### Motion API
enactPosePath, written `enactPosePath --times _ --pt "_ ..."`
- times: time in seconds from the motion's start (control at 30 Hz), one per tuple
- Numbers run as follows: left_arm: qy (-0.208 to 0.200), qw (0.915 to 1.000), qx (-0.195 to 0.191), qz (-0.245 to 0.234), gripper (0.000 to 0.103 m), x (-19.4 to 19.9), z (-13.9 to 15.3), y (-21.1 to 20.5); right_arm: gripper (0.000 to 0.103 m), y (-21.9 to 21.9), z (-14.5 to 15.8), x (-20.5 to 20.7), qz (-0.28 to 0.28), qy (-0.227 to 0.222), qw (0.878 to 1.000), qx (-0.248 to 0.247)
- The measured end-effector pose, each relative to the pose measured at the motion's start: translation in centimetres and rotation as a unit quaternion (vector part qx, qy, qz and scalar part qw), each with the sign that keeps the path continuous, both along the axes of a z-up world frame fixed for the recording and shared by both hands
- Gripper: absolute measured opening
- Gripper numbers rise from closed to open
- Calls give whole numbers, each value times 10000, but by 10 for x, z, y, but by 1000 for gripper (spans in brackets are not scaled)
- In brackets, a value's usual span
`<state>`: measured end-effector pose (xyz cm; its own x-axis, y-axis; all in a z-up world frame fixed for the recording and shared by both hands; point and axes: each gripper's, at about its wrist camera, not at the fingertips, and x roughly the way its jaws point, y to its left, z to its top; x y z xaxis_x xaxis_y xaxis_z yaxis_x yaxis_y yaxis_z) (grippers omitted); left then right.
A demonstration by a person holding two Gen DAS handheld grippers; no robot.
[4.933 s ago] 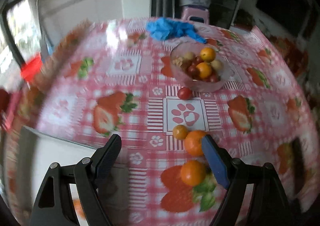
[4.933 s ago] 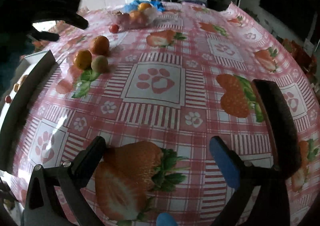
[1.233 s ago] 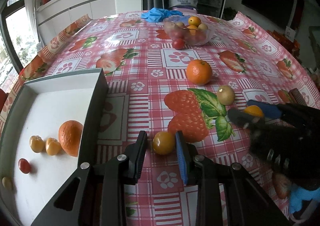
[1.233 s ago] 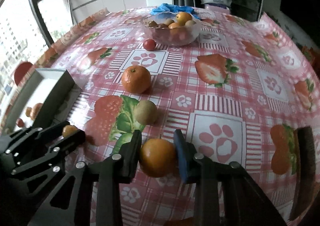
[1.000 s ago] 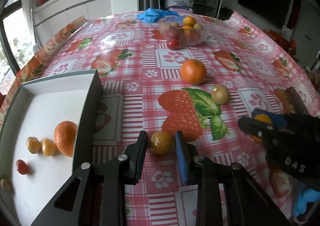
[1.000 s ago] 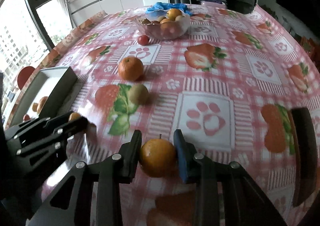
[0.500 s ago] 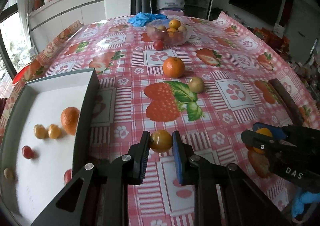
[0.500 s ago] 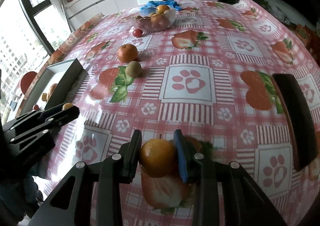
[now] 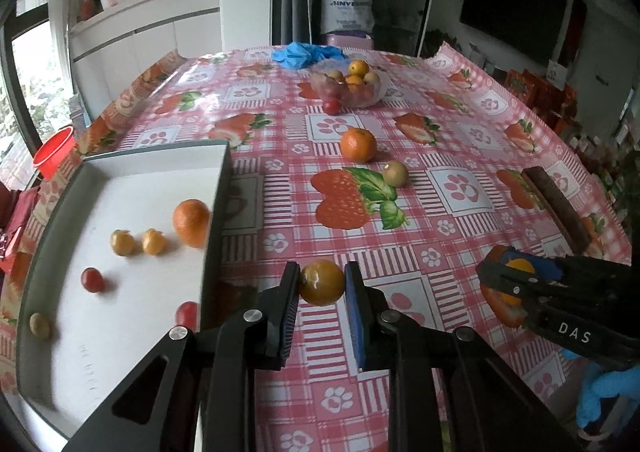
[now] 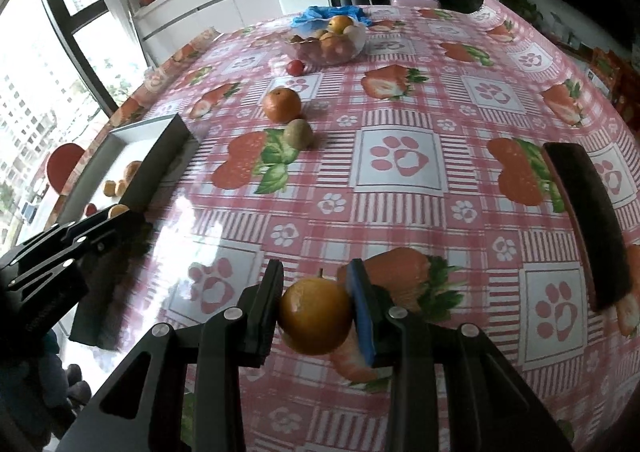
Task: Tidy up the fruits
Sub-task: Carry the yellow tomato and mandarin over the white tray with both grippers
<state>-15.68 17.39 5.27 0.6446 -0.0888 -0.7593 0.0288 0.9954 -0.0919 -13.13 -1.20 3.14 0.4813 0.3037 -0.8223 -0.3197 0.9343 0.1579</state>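
Red tomatoes [image 9: 93,279] in the tray [image 9: 216,187] show only from the left wrist.

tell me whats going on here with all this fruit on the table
A person is sorting fruit with a hand-held gripper in each hand. The left hand-held gripper is shut on a small yellow-orange fruit, close to the white tray. The right hand-held gripper is shut on an orange above the tablecloth. The tray already holds several fruits. A tangerine, a kiwi, a cherry tomato and a bowl of fruit remain on the table.
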Motion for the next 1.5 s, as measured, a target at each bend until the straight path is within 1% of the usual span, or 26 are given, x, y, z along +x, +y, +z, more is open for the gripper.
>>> enactPosePath --times 0.4,0.73,1.03,1.1,1.13,1.17,1.5 --pt "-176 9997 -143 126 24 -13 12 23 36 26 10 -9 174 -78 9997 -132" --pt "-333 9985 -243 348 24 -21 20 54 36 64 22 -9 485 -119 9987 -130" --pt "-395 9962 -296 719 24 -29 19 98 36 118 34 -10 940 -150 9954 -105" --pt "-394 9953 -316 823 24 -32 17 109 36 131 34 -12 1055 -167 9942 -125" --pt "-391 9949 -322 876 24 -33 16 114 36 145 34 -13 1191 -163 9926 -149" --pt "-384 9945 -325 923 24 -34 15 119 36 145 34 -13 1191 -163 9926 -149" --pt "-305 9905 -352 1293 24 -42 2 159 36 204 36 -21 1701 -154 9851 -199"
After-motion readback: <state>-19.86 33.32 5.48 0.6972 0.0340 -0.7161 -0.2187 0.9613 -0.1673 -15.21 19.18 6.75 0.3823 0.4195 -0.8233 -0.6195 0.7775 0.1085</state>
